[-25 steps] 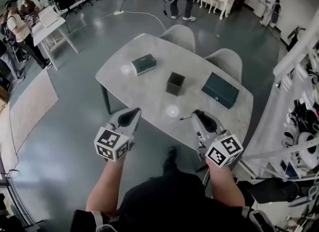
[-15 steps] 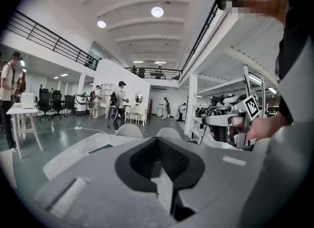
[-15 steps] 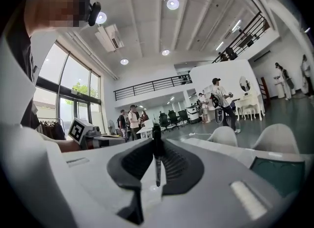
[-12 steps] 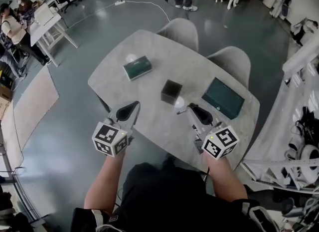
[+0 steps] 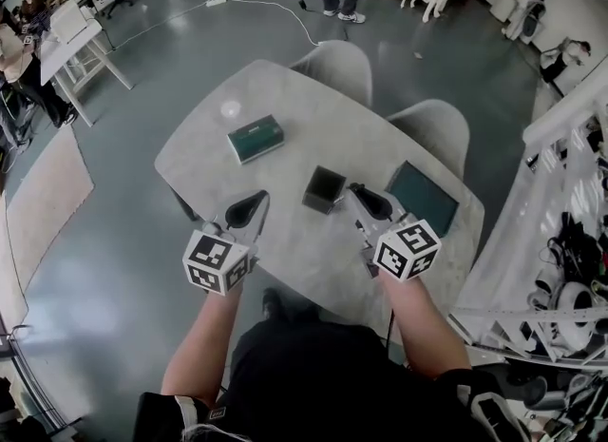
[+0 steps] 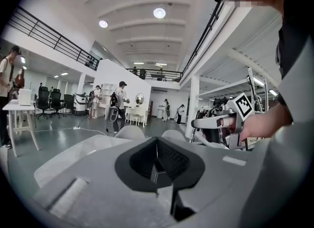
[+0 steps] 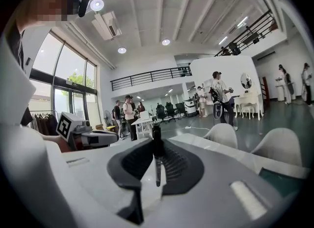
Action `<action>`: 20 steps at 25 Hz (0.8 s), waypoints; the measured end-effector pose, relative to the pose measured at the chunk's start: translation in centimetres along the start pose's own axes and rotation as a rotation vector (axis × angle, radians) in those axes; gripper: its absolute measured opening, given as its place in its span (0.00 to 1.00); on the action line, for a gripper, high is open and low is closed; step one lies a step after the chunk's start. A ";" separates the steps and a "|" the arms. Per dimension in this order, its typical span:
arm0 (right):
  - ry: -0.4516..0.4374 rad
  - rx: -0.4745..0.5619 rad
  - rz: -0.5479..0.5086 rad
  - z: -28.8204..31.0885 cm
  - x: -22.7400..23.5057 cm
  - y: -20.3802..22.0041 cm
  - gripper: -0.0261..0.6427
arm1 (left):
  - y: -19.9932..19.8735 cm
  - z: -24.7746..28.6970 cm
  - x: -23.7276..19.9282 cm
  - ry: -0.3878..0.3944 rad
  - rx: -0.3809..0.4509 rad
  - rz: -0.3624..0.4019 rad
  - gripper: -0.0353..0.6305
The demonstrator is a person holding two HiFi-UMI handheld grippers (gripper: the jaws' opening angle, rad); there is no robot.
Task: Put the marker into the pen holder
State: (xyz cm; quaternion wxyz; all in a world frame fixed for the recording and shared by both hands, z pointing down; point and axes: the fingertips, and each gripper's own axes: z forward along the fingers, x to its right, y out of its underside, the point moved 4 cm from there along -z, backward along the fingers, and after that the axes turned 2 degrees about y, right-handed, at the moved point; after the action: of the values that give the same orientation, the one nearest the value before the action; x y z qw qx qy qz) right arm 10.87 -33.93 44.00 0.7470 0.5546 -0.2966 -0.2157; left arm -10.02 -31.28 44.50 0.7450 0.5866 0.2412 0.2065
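A black square pen holder (image 5: 324,189) stands open-topped near the middle of the pale table (image 5: 285,107). My right gripper (image 5: 367,197) hovers just right of it, with its tips close to the holder's right rim. In the right gripper view this gripper (image 7: 157,159) is shut on a thin marker (image 7: 156,141), which stands upright between the pads with its dark cap on top. My left gripper (image 5: 249,206) hangs over the table's near edge, left of the holder. The left gripper view shows the left gripper (image 6: 156,162) shut with nothing in it.
A green box (image 5: 255,138) lies at the table's left and a dark teal box (image 5: 423,199) at its right, behind my right gripper. Two pale chairs (image 5: 337,65) (image 5: 435,126) stand at the far side. A white railing (image 5: 560,117) runs along the right.
My right gripper has carried the marker forward and left, from the table's near edge up to the pen holder. The left gripper has stayed about where it was.
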 end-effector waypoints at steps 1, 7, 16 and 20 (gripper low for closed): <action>0.001 -0.010 -0.002 0.8 0.1 0.1 0.11 | 0.3 0.2 -0.3 0.003 -0.003 -0.007 0.07; 0.002 -0.075 -0.003 5.3 0.7 1.4 0.11 | 1.7 0.7 -1.6 0.020 -0.027 -0.034 0.07; 0.025 -0.159 -0.032 10.2 2.1 4.3 0.11 | 3.2 0.6 -2.9 0.025 -0.052 -0.063 0.07; 0.051 -0.189 -0.048 11.4 2.9 5.6 0.11 | 3.6 0.3 -3.2 0.017 -0.059 -0.072 0.07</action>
State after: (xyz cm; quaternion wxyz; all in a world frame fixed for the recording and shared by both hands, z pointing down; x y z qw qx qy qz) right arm 5.15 -42.17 52.38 0.7979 0.4939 -0.2424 -0.2464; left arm -12.54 -32.59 48.39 0.7669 0.5536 0.2623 0.1913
